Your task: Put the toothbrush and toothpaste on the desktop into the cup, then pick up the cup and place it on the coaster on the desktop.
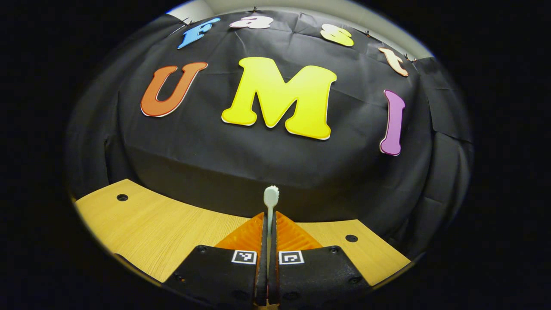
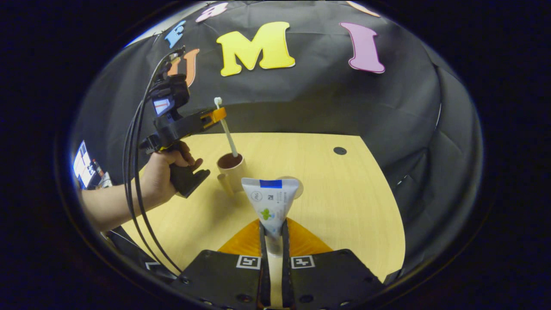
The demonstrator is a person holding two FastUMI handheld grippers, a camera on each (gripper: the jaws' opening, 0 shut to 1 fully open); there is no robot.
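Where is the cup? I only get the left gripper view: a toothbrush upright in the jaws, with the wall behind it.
Observer: The right gripper view shows the cup on the desktop, below the left gripper. The toothbrush slants down, its lower end at the cup's mouth.
Operator: And the toothpaste?
Observer: The right gripper holds the toothpaste, narrow end between its jaws, wide end forward.
Operator: Is the coaster free?
Observer: The coaster lies beside the cup, partly hidden behind the toothpaste. The visible part has nothing on it.
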